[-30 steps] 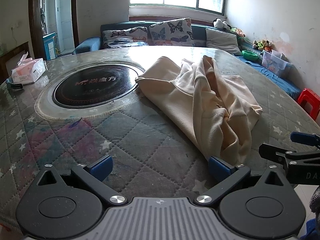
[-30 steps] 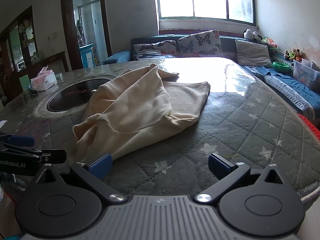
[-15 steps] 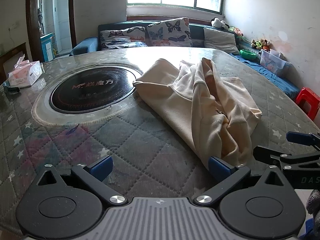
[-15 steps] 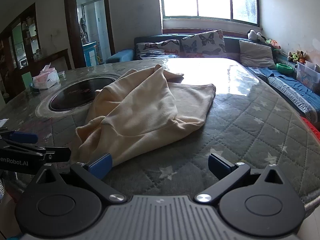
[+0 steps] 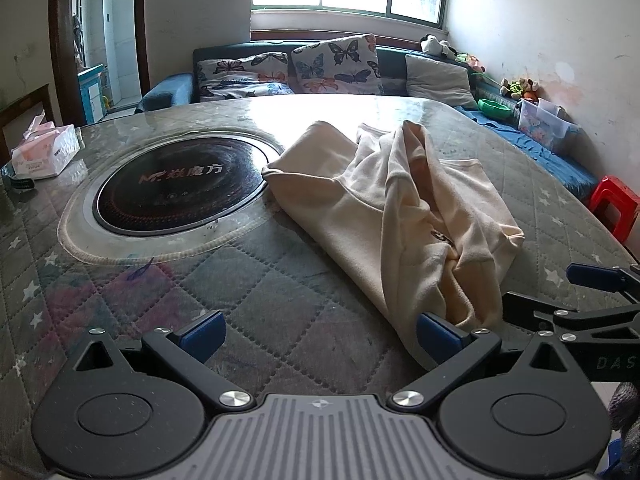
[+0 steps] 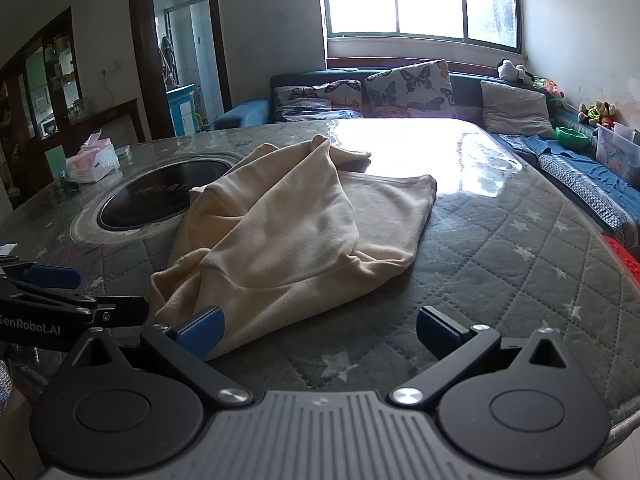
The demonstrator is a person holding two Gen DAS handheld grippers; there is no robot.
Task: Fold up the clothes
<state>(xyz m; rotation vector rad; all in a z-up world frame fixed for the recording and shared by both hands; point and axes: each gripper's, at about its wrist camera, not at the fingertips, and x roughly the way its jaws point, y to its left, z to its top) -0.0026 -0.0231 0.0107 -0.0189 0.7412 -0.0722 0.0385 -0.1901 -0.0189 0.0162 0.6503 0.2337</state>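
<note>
A cream garment [image 5: 400,216] was seen lying crumpled on the round desk [image 5: 280,280], which was covered with a quilted, star-patterned cloth under a clear sheet. The garment was bunched into loose folds, with its near end close to the desk's front edge and its far end spread flat toward the window side. A black round hob plate [image 5: 176,184] was set into the desk just beside the garment's left edge, as seen from the left wrist view.

The left gripper [image 5: 318,336] was held low over the near part of the desk, its jaws wide apart and empty; its right blue pad [image 5: 438,336] was seen against the garment's near hem, though contact could not be told. The right gripper [image 6: 318,330] was likewise held with its jaws spread and nothing between them, its left blue pad [image 6: 200,330] seen against the garment's near corner. Each gripper was visible at the edge of the other's view, so the two were placed side by side at the desk's front.

A tissue box [image 5: 44,152] was seen at the far left of the desk, well apart from the garment. A sofa with butterfly-print cushions [image 5: 336,64] was seen behind the desk, below a bright window.
</note>
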